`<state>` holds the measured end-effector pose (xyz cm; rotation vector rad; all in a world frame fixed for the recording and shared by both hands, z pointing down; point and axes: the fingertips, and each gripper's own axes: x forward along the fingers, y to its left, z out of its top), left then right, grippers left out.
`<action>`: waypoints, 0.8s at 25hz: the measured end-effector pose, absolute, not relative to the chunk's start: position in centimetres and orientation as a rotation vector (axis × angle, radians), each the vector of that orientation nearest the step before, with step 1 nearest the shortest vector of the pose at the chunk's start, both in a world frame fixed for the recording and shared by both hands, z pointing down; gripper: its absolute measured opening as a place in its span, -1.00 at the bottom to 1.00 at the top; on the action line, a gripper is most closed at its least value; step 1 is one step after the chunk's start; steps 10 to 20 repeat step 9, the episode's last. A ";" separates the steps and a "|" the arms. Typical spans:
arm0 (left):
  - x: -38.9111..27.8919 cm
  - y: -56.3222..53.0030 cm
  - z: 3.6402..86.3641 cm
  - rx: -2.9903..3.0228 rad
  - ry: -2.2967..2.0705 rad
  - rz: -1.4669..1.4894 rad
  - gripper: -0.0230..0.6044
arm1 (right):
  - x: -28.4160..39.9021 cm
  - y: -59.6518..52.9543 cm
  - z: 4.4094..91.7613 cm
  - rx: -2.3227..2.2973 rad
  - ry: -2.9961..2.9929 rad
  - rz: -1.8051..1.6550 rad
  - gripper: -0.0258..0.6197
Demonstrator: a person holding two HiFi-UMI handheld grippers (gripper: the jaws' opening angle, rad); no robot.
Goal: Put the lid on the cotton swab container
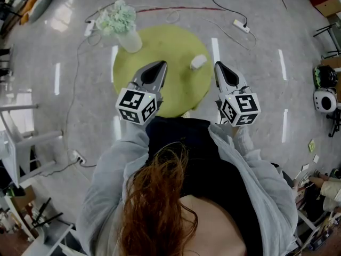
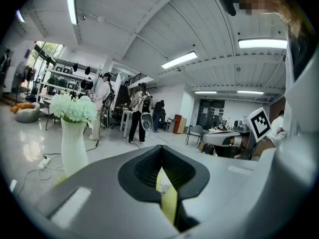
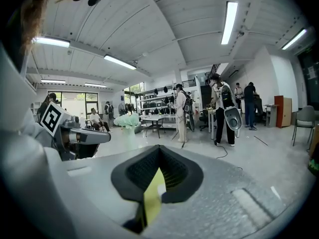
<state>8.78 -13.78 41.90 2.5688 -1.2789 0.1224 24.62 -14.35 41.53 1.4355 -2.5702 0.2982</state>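
A small white cotton swab container (image 1: 198, 62) stands on the round yellow-green table (image 1: 176, 97), towards its far side. Whether a lid is on it cannot be told. My left gripper (image 1: 159, 66) hovers over the table's left half, its jaws closed to a point and holding nothing. My right gripper (image 1: 220, 67) is held just off the table's right edge, right of the container, also shut and empty. In both gripper views the jaws meet, and only a sliver of yellow table shows through the left gripper (image 2: 160, 156) and the right gripper (image 3: 158, 167).
A white vase of pale green flowers (image 1: 125, 28) stands at the table's far left edge; the vase (image 2: 74, 143) also shows in the left gripper view. Cables and a power strip (image 1: 241, 25) lie on the floor beyond. White furniture (image 1: 21, 143) stands left. People stand in the background.
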 end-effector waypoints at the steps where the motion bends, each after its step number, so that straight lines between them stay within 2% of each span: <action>1: 8.8 -13.8 42.0 2.565 -1.278 0.126 -0.87 | 24.6 -14.4 41.6 1.433 -2.568 0.300 -0.92; 20: 9.5 -14.0 42.4 2.568 -1.256 0.150 -0.87 | 24.7 -14.7 41.9 1.421 -2.552 0.314 -0.92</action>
